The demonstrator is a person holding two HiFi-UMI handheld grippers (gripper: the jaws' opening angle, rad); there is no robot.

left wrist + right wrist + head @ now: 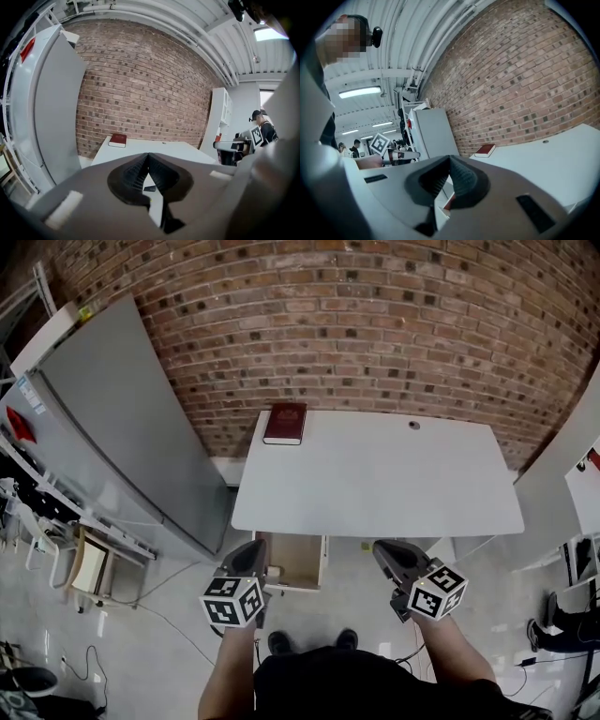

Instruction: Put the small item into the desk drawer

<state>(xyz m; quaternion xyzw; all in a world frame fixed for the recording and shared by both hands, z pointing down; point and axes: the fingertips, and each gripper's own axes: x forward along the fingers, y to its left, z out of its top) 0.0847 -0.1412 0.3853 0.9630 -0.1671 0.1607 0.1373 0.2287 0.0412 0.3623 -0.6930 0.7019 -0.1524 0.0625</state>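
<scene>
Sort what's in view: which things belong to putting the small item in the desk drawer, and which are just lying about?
Job in hand:
desk
drawer, open under its near edge
left hand-held gripper, shut, empty
right hand-held gripper, shut, empty
The small item can't be picked out for sure.

Lying about:
red book on the desk's far corner
grey cabinet
brick wall

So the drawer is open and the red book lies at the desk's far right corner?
No: the red book lies at the far left corner of the desk, as the head view shows. The drawer is indeed open.
</scene>
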